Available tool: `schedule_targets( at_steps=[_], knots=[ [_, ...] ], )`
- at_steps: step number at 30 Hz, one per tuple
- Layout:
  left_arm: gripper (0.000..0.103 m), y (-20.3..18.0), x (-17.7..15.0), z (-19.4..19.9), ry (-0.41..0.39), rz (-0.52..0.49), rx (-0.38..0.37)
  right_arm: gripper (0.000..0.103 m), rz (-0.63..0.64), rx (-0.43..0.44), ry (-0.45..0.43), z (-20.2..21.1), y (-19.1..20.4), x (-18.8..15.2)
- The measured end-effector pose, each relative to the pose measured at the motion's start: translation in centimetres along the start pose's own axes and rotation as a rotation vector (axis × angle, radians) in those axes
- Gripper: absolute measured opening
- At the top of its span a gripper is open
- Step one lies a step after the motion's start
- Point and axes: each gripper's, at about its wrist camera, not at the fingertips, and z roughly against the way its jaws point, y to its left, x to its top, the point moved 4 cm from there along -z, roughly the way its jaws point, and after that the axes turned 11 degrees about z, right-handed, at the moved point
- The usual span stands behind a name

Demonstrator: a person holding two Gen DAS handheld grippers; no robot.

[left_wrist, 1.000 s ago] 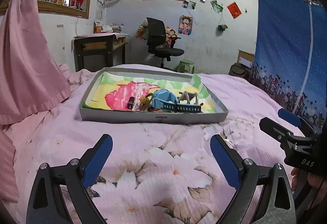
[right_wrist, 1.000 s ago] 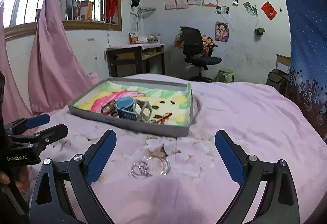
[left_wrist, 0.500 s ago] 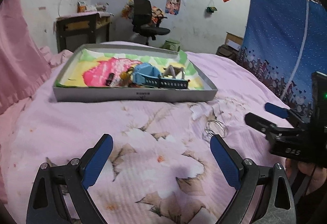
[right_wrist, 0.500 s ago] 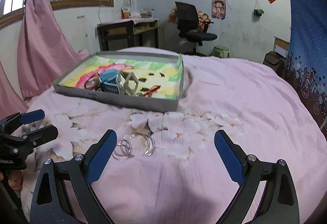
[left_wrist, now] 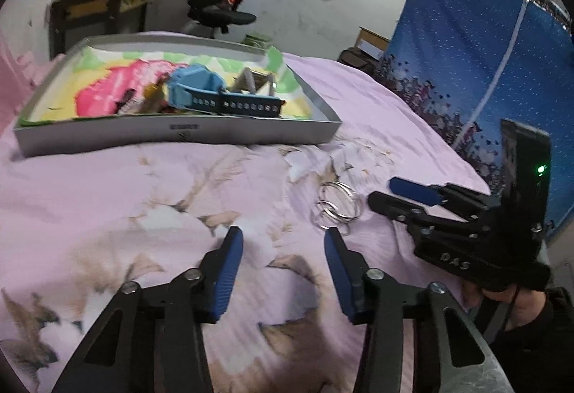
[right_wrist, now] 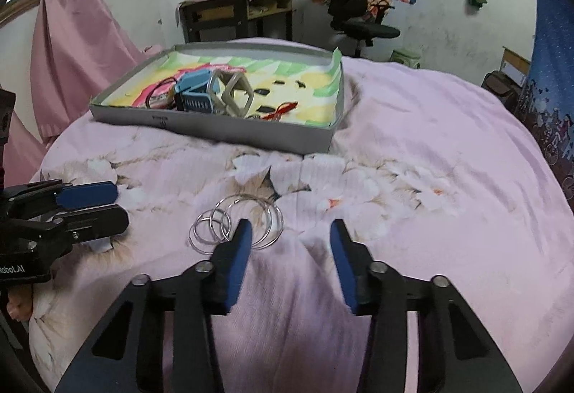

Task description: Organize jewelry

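A bunch of thin silver rings (left_wrist: 335, 206) lies on the pink flowered bedspread; it also shows in the right wrist view (right_wrist: 236, 222). My left gripper (left_wrist: 283, 240) is open and empty, low over the bedspread, with the rings just beyond its right finger. My right gripper (right_wrist: 290, 231) is open and empty, with the rings at its left fingertip. A grey tray (left_wrist: 179, 133) behind holds a blue holder (left_wrist: 193, 90), a beige hexagonal frame (right_wrist: 233, 91) and small pieces.
The tray also shows in the right wrist view (right_wrist: 229, 131). A pink curtain (right_wrist: 71, 45) hangs at the left. A blue curtain (left_wrist: 477, 52) stands at the right. A desk (right_wrist: 233, 13) and office chair (right_wrist: 355, 13) are beyond the bed.
Both grippers have moved down and forward toward the rings, and both pairs of fingers have narrowed. The rings and tray have not moved.
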Motion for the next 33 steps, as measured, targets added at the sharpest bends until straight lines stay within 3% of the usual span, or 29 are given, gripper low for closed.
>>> schedule_targets(
  at_steps=[6,15,27,33],
  knots=[
    [0.041,-0.5,0.6,-1.4,0.046,0.028,-0.055,0.025,0.0,0.031,0.019,-1.0,0.2,0.0],
    [0.034,-1.0,0.8,-2.8,0.097,0.028,-0.022,0.017,0.005,0.069,0.046,-2.6,0.6,0.3],
    [0.025,-2.0,0.7,-5.4,0.196,0.029,-0.017,0.017,-0.006,0.086,0.058,-3.6,0.7,0.4],
    [0.012,-2.3,0.4,-6.4,0.236,0.017,0.002,0.017,-0.004,0.093,0.075,-4.2,0.9,0.4]
  ],
)
